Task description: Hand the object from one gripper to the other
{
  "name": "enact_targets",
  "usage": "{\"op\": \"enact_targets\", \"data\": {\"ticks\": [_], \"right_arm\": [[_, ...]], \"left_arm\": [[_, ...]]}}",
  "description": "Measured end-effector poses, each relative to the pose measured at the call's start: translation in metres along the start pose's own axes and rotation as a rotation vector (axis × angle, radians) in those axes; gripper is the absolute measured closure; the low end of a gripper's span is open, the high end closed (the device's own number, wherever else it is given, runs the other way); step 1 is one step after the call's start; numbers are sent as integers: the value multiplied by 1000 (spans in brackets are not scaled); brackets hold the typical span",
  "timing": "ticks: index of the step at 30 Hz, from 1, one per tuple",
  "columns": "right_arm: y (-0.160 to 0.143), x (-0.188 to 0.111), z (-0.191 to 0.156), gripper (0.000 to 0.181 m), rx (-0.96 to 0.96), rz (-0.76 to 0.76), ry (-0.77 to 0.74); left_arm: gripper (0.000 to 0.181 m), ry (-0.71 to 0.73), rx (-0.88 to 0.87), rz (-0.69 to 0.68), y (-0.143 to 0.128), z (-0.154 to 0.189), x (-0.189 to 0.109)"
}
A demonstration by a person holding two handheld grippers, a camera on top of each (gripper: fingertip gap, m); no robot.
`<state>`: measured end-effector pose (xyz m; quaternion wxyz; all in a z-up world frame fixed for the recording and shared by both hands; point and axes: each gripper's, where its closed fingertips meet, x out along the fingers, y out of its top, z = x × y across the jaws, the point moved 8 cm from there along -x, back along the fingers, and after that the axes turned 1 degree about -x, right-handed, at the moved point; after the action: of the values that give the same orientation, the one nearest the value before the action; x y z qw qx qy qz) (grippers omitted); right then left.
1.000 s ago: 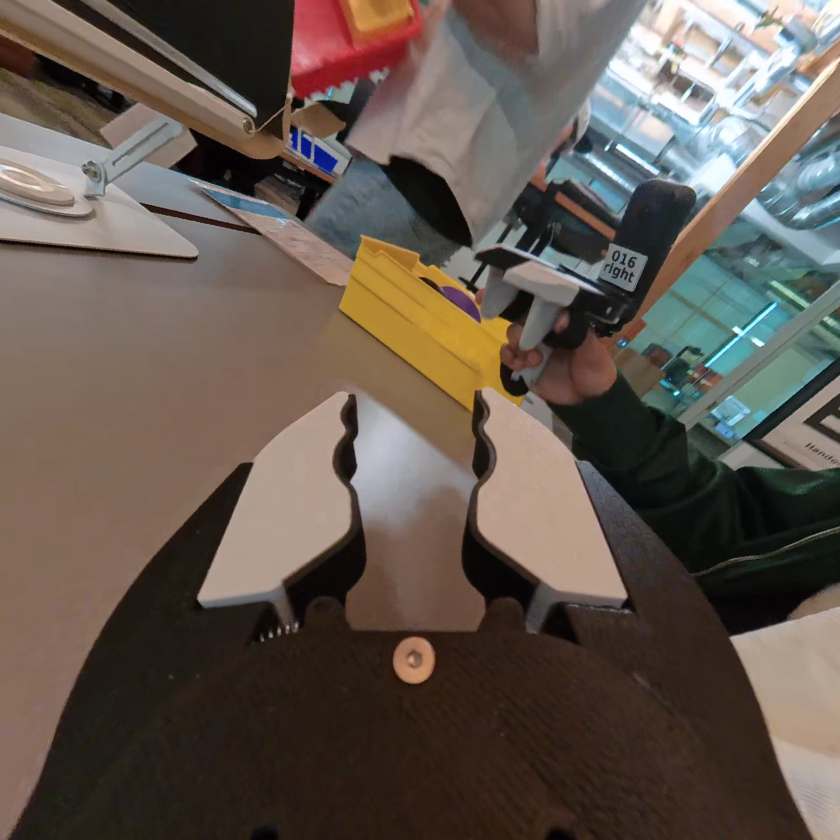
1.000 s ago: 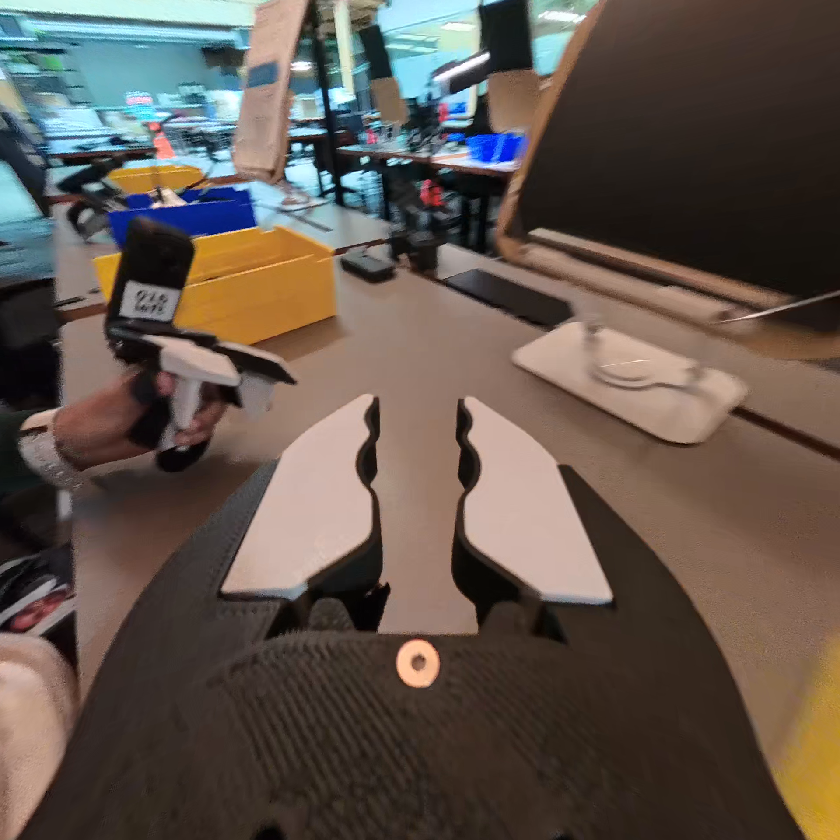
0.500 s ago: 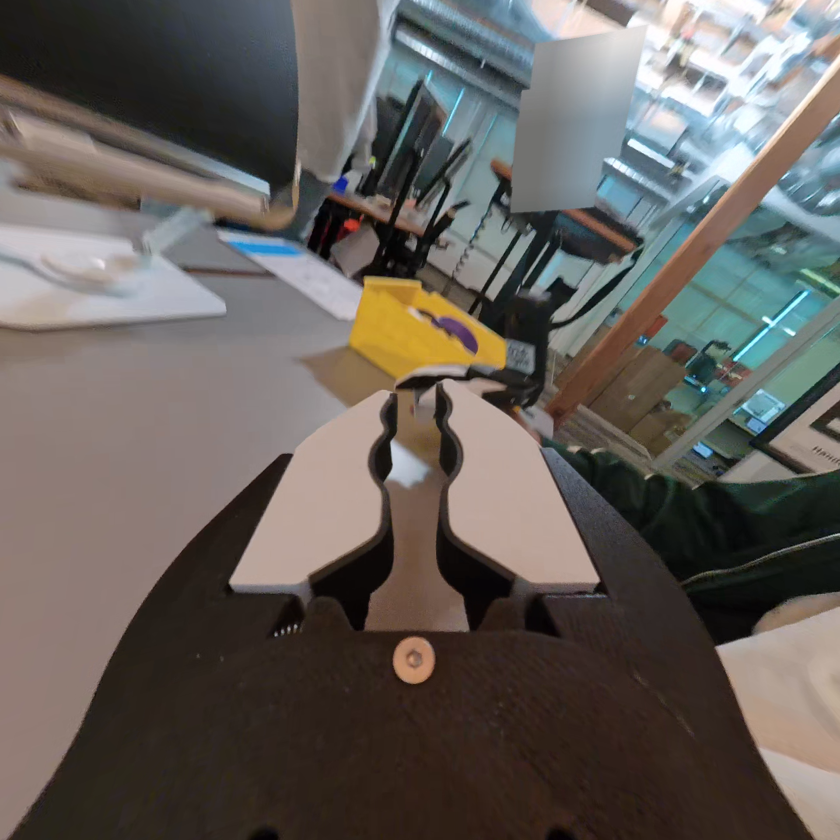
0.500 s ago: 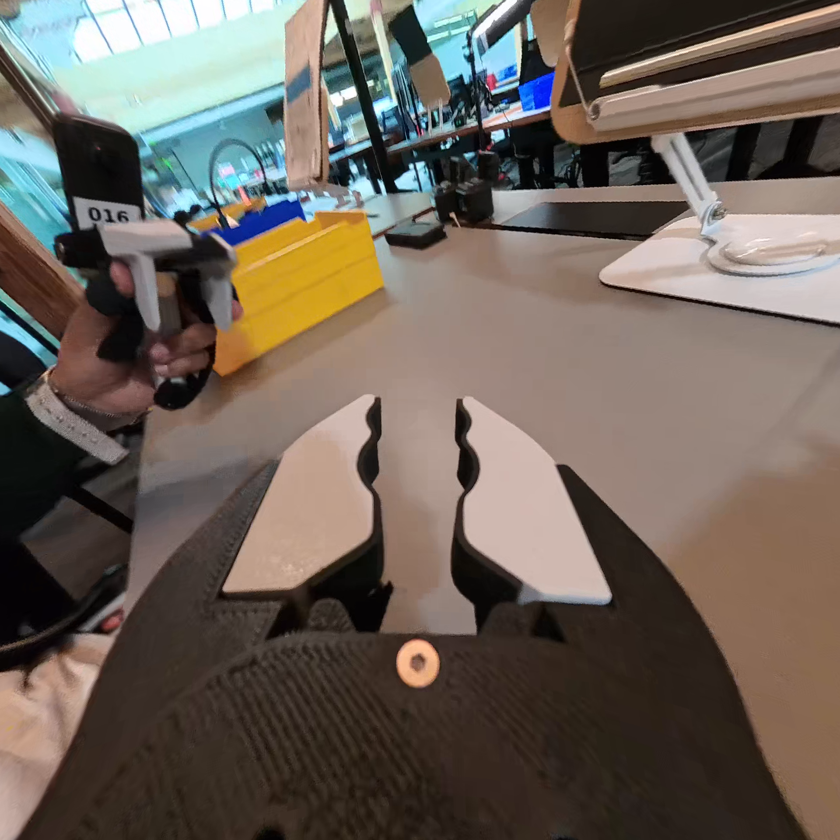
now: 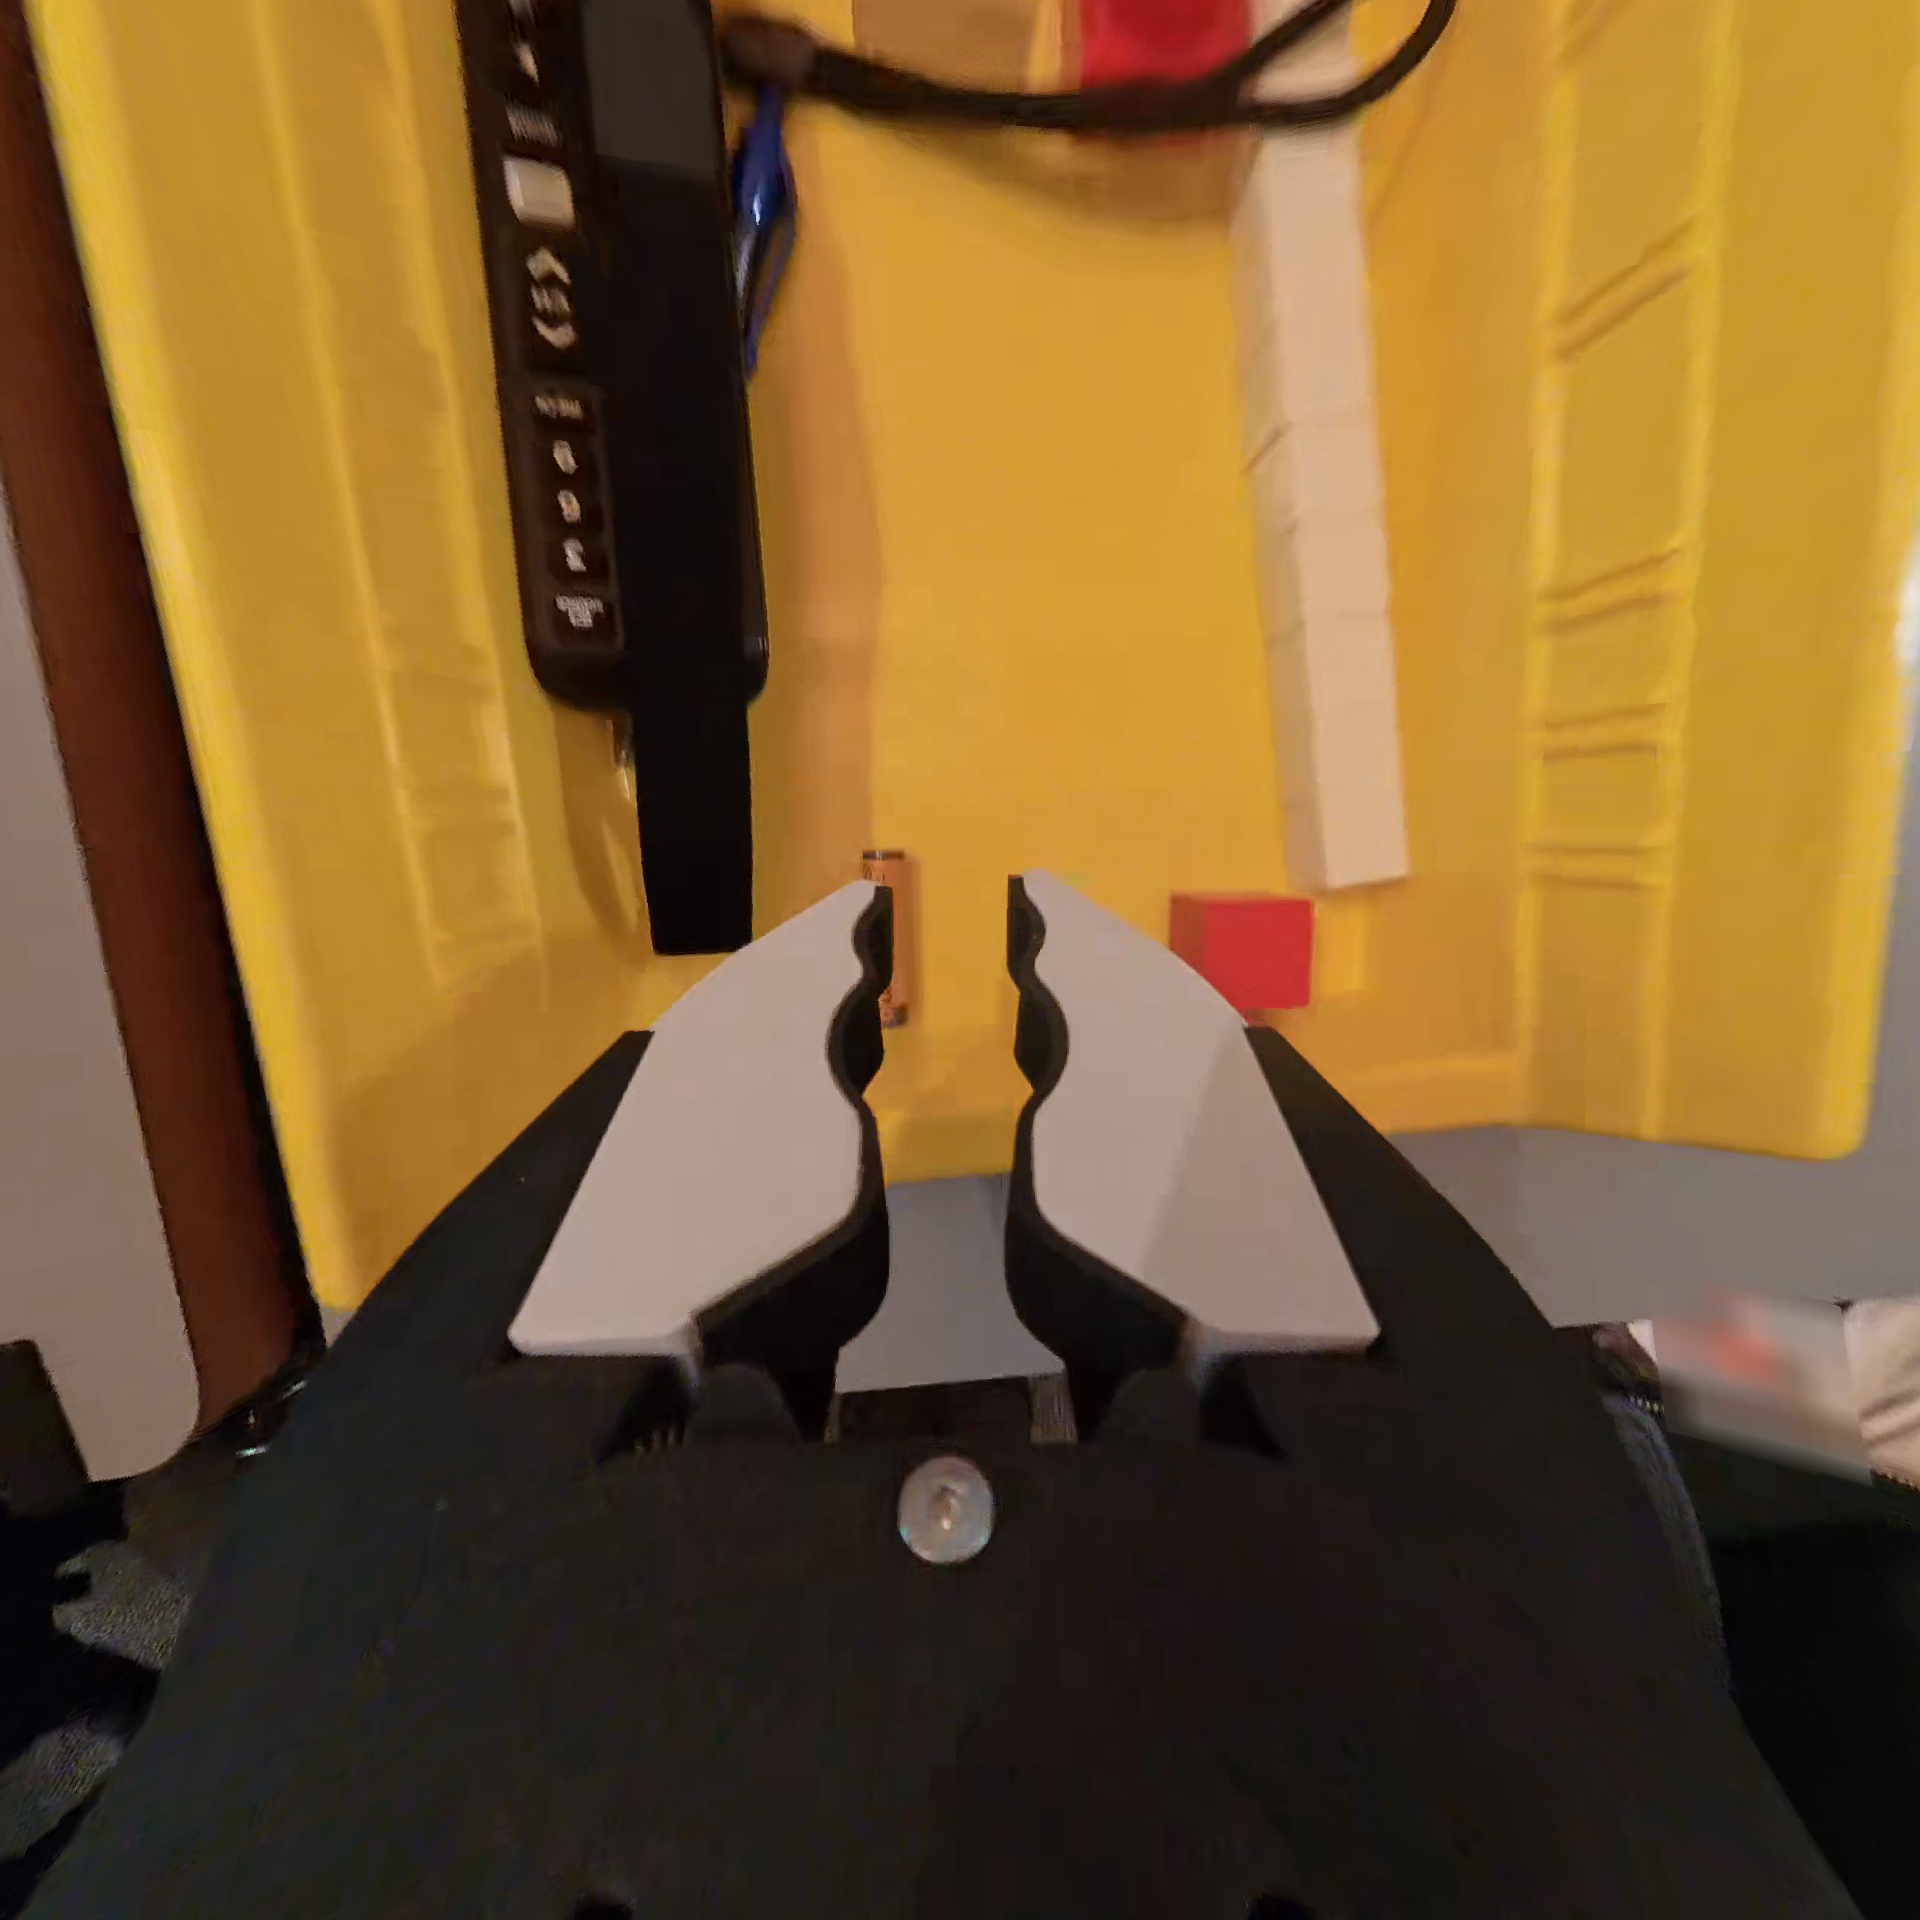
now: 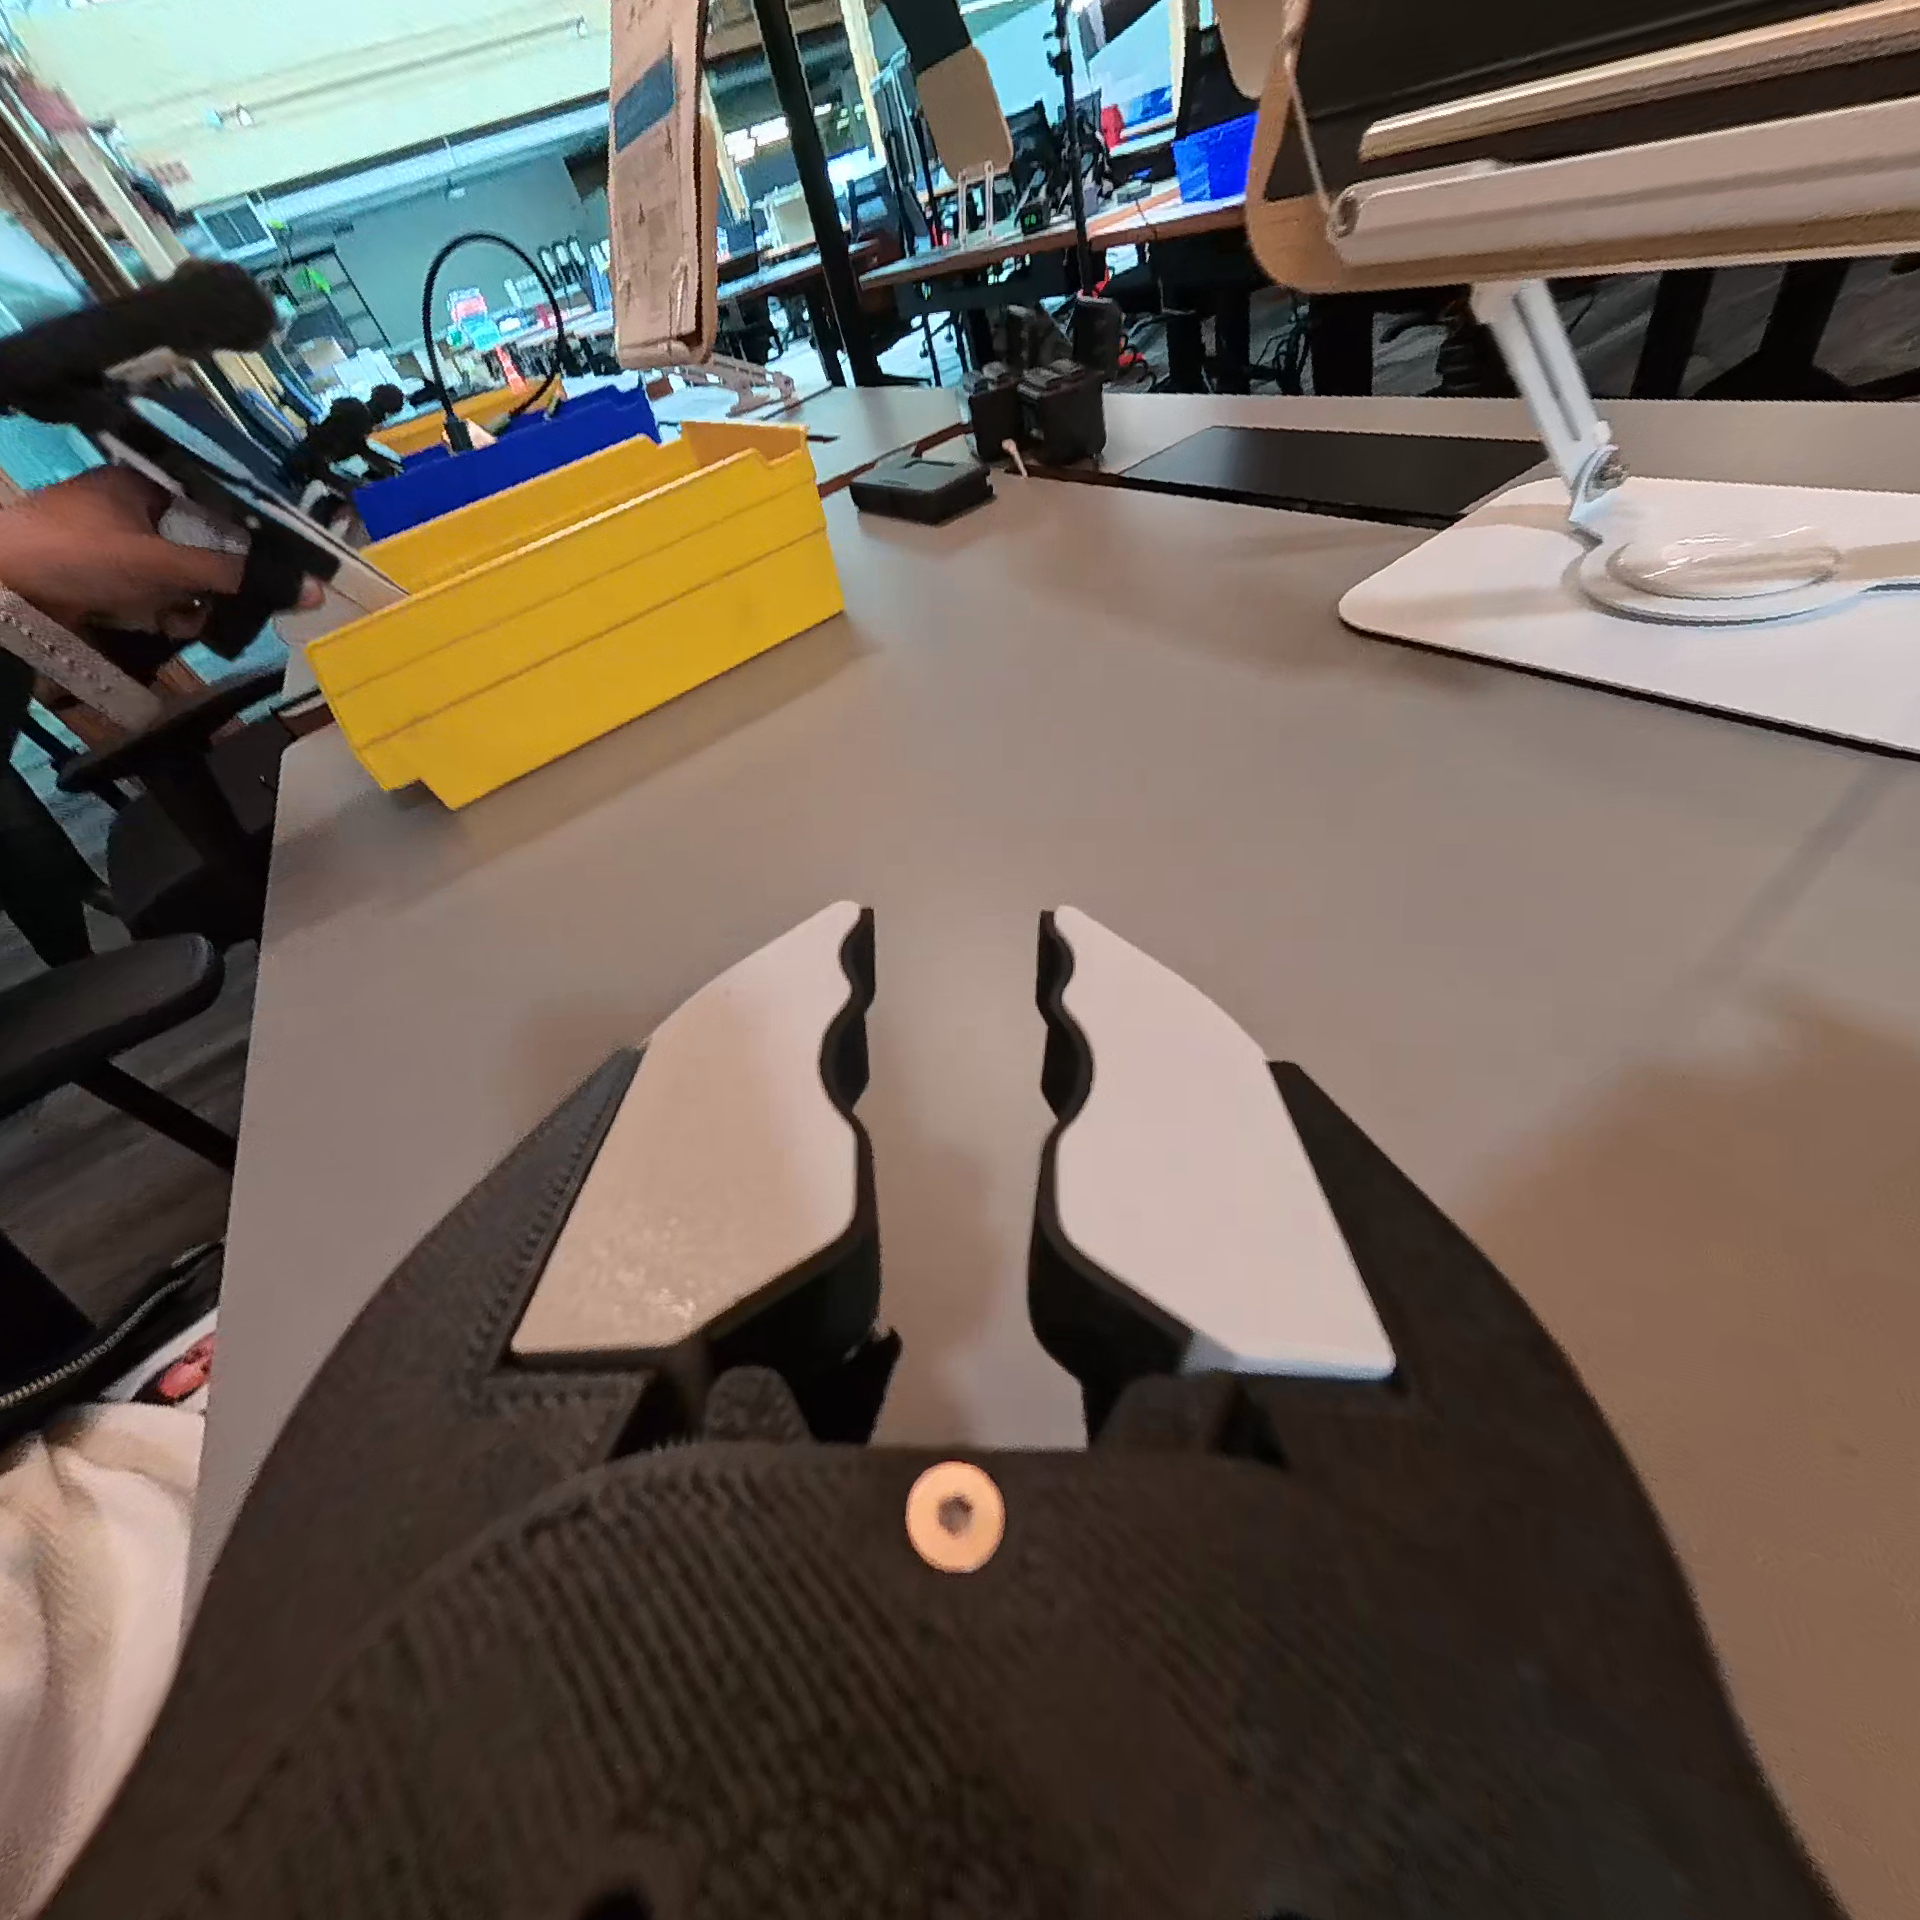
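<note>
My left gripper [image 5: 945,885] is open and empty, pointing down into a yellow bin [image 5: 1039,520]. In the bin lie a small orange battery [image 5: 896,935] just beyond my left fingertip, a red cube [image 5: 1242,951], a long white block [image 5: 1320,540] and a black remote-like device [image 5: 613,364]. My right gripper [image 6: 956,914] is open and empty above the grey table [image 6: 1143,748]. The right wrist view shows the yellow bin [image 6: 582,613] at the table's left edge, with the left gripper [image 6: 218,520] held in a hand over its near end.
A black cable [image 5: 1091,99], a blue item [image 5: 764,208] and a red item [image 5: 1153,52] lie at the bin's far end. A blue bin [image 6: 499,468] stands behind the yellow one. A white monitor stand base [image 6: 1662,603] is at right, a black box [image 6: 920,483] farther back and a chair [image 6: 104,997] at left. The grippers' ends are close to 50 cm from one another. The red cube [image 5: 1242,951] is closer to my left gripper, around 6 cm from its tips; the right tips are 45 cm off. The long white block [image 5: 1320,540] is closer to my left gripper, around 10 cm from its tips; the right tips are 40 cm off.
My left gripper has swung from facing across the table to pointing down into the yellow bin, and its jaws are wider than half a second ago. The right gripper stays open, its view slightly shifted.
</note>
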<state>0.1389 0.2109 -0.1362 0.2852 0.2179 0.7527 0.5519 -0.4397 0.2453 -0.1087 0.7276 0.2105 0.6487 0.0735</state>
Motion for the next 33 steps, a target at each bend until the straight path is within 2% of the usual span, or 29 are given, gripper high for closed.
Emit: {"op": "enact_targets", "data": {"ticks": [6,8,14,19,25,27,29,30,33], "right_arm": [[-3,5,-7,154,-71,-49,7],[-3,5,-8,154,-69,-49,13],[-4,2,-5,154,-39,-38,13],[-6,-8,-6,154,-46,-44,-16],[-3,-20,-3,154,-4,13,-33],[-3,-18,-1,154,27,19,-19],[-3,-17,0,154,41,27,-10],[-2,-17,0,154,40,32,-9],[-2,-19,-2,155,29,35,-10]], "left_arm": [[154,77,73,-167,2,0,28],[149,93,74,-195,5,-2,34],[149,103,30,-251,8,-7,38],[151,61,-44,-331,7,-13,41],[161,58,-48,-329,10,-14,45],[155,8,-23,-324,10,-9,48],[152,1,-11,-379,6,-5,55],[163,59,16,-399,6,-7,55],[168,99,58,-423,7,-2,56]]}}
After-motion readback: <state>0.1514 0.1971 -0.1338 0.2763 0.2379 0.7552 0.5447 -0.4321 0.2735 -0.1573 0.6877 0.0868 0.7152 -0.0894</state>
